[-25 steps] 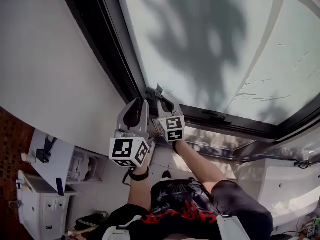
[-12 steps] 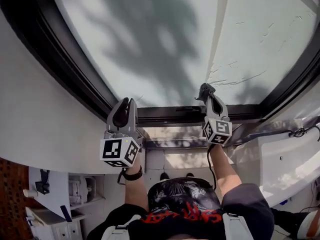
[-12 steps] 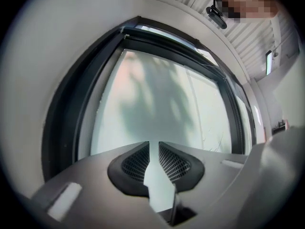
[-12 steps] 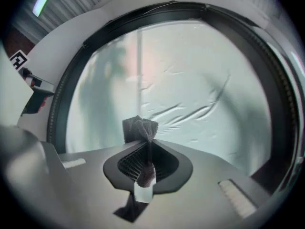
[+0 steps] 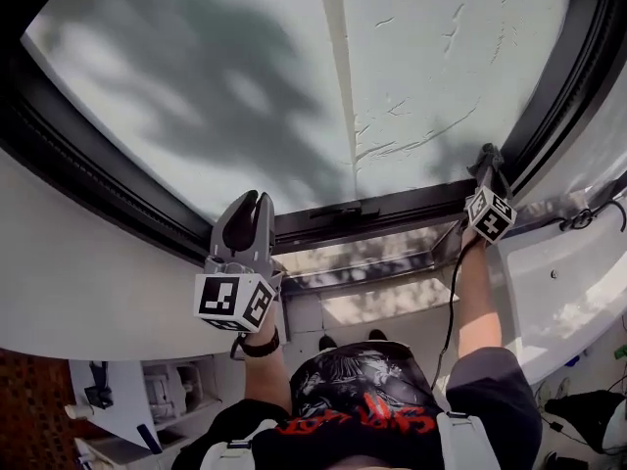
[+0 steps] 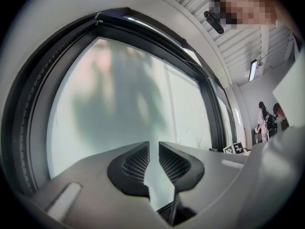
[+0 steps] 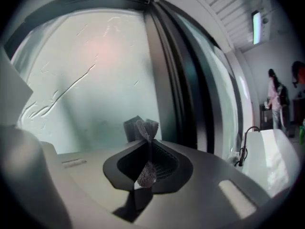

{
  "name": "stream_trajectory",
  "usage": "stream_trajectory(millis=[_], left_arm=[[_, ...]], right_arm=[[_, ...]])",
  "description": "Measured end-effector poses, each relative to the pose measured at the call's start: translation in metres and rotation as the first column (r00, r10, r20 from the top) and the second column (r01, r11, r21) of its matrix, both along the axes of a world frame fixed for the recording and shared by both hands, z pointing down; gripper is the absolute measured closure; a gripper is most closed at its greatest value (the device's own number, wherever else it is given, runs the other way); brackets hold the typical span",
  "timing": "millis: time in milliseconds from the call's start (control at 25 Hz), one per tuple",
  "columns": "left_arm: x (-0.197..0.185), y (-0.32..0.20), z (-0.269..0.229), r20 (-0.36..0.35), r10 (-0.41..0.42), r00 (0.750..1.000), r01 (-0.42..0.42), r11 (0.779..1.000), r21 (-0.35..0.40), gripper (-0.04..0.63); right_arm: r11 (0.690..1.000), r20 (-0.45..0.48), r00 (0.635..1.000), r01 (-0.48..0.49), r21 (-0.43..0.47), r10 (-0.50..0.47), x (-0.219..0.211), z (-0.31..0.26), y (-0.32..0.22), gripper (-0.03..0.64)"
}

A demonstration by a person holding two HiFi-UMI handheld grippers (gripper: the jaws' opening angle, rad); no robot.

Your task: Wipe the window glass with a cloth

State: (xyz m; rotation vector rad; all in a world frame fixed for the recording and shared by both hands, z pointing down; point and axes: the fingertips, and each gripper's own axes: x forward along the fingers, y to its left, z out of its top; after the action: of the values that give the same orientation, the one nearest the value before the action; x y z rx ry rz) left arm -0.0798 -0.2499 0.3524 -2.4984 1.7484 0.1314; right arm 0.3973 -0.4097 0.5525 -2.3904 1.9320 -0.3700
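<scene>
One window glass [image 5: 196,86] is spread ahead of the two grippers, divided into two panes by one pale bar [image 5: 336,76] and bordered by one dark frame [image 5: 88,179]. Pale streaks [image 5: 411,140] are seen on the pane before the right gripper [image 5: 487,155]. A white wall [image 5: 88,282] is seen outward of the left gripper [image 5: 257,199], and a ribbed ceiling [image 7: 224,4] with one strip lamp [image 7: 257,20] is seen above and to the right of the right gripper. The left gripper is raised at the frame's lower rail, its jaws set a narrow gap apart with nothing between them. The right gripper is closed on the one grey cloth [image 7: 142,128], near the right pane's lower corner. The cloth is pinched as a thin fold, its long axis laid along the jaws and its free end pointed past the tips toward the glass. Contact with the glass cannot be told.
</scene>
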Motion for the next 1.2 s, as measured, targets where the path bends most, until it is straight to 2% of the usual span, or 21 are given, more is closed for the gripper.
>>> stream_trajectory(millis=[80, 160, 240, 280, 320, 400, 480, 520, 560, 600, 640, 680, 720, 840, 920, 1040, 1120, 1200], left_arm=[[-0.003, 0.002, 0.002, 0.009, -0.018, 1.000, 0.018, 1.000, -0.005, 0.558], [-0.013, 0.004, 0.008, 0.009, -0.046, 0.999, 0.046, 0.999, -0.015, 0.558], [-0.032, 0.011, 0.015, 0.009, -0.094, 0.996, 0.094, 0.995, -0.026, 0.558], [-0.045, 0.018, 0.017, 0.011, -0.129, 0.992, 0.129, 0.991, -0.030, 0.558], [-0.060, 0.026, 0.017, 0.014, -0.168, 0.986, 0.169, 0.985, -0.032, 0.558], [-0.092, 0.043, 0.016, 0.015, -0.243, 0.970, 0.243, 0.969, -0.032, 0.558], [-0.121, 0.059, 0.014, 0.002, -0.304, 0.953, 0.304, 0.952, -0.028, 0.558], [-0.134, 0.068, 0.013, -0.004, -0.332, 0.943, 0.331, 0.943, -0.025, 0.558], [-0.145, 0.077, 0.012, -0.007, -0.357, 0.934, 0.357, 0.934, -0.023, 0.558], [-0.155, 0.085, 0.012, -0.007, -0.379, 0.925, 0.379, 0.925, -0.022, 0.558], [-0.163, 0.093, 0.012, -0.008, -0.397, 0.918, 0.397, 0.917, -0.022, 0.558], [-0.170, 0.101, 0.013, -0.012, -0.413, 0.911, 0.412, 0.911, -0.022, 0.558], [-0.176, 0.107, 0.012, -0.020, -0.425, 0.905, 0.424, 0.905, -0.021, 0.558], [-0.182, 0.115, 0.006, -0.028, -0.425, 0.905, 0.425, 0.905, -0.006, 0.563], [-0.178, 0.108, 0.006, -0.025, -0.402, 0.915, 0.402, 0.916, -0.005, 0.563], [-0.162, 0.089, 0.003, -0.045, -0.352, 0.935, 0.353, 0.936, 0.018, 0.571], [-0.147, 0.078, -0.007, -0.059, -0.312, 0.948, 0.314, 0.948, 0.043, 0.595], [-0.128, 0.065, -0.012, -0.052, -0.265, 0.963, 0.267, 0.963, 0.046, 0.595]], right_arm=[[0.998, 0.039, 0.999, -0.025, 0.066, 0.022, -0.007, -0.006, 0.007, 0.589], [0.989, 0.041, 0.998, 0.049, 0.137, -0.055, -0.053, -0.013, 0.018, 0.589], [0.953, -0.002, 0.973, 0.227, 0.201, -0.231, -0.142, -0.019, 0.033, 0.589], [0.910, -0.033, 0.936, 0.349, 0.222, -0.351, -0.200, -0.022, 0.042, 0.589], [0.845, -0.064, 0.875, 0.481, 0.233, -0.480, -0.264, -0.026, 0.052, 0.591], [0.664, -0.106, 0.695, 0.713, 0.224, -0.711, -0.385, -0.033, 0.083, 0.591], [0.479, -0.129, 0.504, 0.859, 0.182, -0.854, -0.484, -0.029, 0.117, 0.591], [0.399, -0.129, 0.419, 0.904, 0.150, -0.899, -0.527, -0.020, 0.131, 0.589], [0.331, -0.119, 0.343, 0.937, 0.115, -0.932, -0.566, -0.010, 0.140, 0.589], [0.278, -0.098, 0.286, 0.957, 0.082, -0.953, -0.600, 0.002, 0.146, 0.589], [0.252, -0.074, 0.255, 0.966, 0.051, -0.964, -0.626, 0.015, 0.147, 0.589], [0.254, -0.052, 0.255, 0.967, 0.020, -0.966, -0.643, 0.028, 0.144, 0.589], [0.276, -0.037, 0.276, 0.961, -0.007, -0.960, -0.651, 0.039, 0.137, 0.589], [0.382, -0.034, 0.381, 0.923, -0.049, -0.924, -0.627, 0.050, 0.109, 0.589], [0.444, -0.044, 0.442, 0.894, -0.060, -0.896, -0.584, 0.047, 0.092, 0.589], [0.511, 0.016, 0.512, 0.859, -0.023, -0.859, -0.495, 0.028, 0.076, 0.589], [0.594, 0.038, 0.594, 0.804, 0.010, -0.804, -0.429, 0.017, 0.065, 0.589], [0.700, 0.034, 0.700, 0.714, 0.005, -0.714, -0.358, 0.020, 0.045, 0.589]])
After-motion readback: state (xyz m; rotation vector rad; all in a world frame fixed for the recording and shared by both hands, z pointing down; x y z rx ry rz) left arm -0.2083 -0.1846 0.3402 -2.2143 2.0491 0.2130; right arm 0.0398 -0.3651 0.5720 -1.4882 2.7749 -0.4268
